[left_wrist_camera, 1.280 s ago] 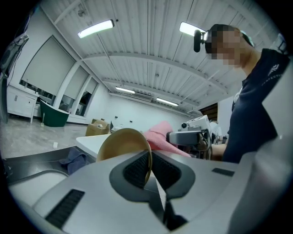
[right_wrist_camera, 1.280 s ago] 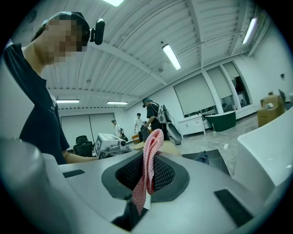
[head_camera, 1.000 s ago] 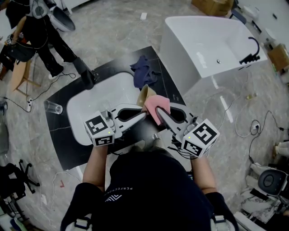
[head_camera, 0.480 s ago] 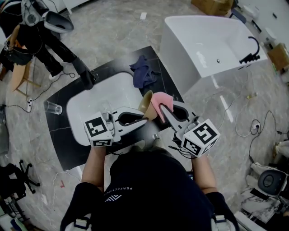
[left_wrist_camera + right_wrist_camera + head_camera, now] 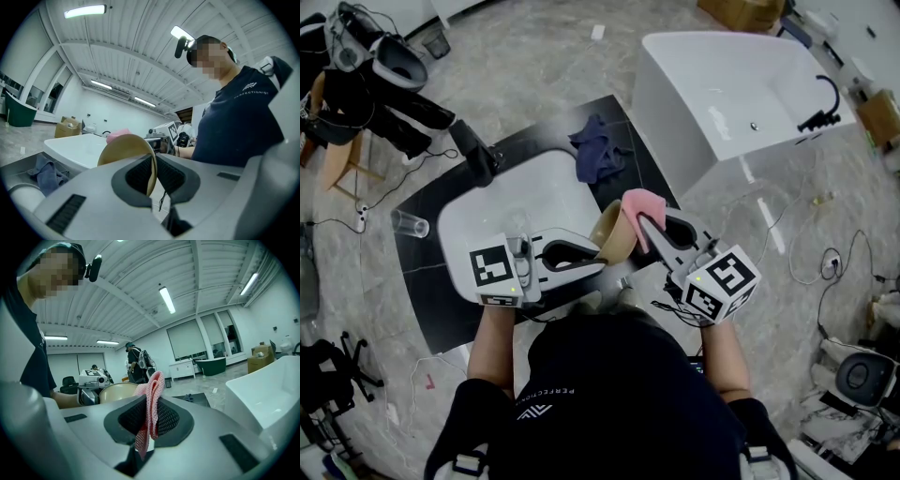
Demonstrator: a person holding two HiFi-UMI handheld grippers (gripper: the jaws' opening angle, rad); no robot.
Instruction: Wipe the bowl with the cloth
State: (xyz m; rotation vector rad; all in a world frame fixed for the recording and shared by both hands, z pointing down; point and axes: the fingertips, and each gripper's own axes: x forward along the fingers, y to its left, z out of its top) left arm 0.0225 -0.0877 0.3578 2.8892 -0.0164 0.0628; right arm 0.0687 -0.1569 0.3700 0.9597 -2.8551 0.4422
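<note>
A tan bowl (image 5: 614,236) is held on edge above the counter, its rim pinched in my left gripper (image 5: 598,253), which is shut on it. That gripper's jaws have just eased open a little, with the rim still between them. The left gripper view shows the bowl (image 5: 123,151) rising from the left gripper (image 5: 152,177). A pink cloth (image 5: 641,212) is clamped in my right gripper (image 5: 643,227) and lies against the bowl's right side. In the right gripper view the cloth (image 5: 153,399) hangs folded between the jaws of the right gripper (image 5: 150,420), with the bowl (image 5: 117,392) just to its left.
Below the grippers a white sink basin (image 5: 511,202) is set in a black counter. On the counter lie a blue rag (image 5: 598,146) and a clear cup (image 5: 411,223). A white bathtub (image 5: 741,94) stands at the right. People stand at the upper left (image 5: 366,66).
The bowl has shifted right and down with my left gripper and turned. The pink cloth has slid from the bowl's front over to its right side.
</note>
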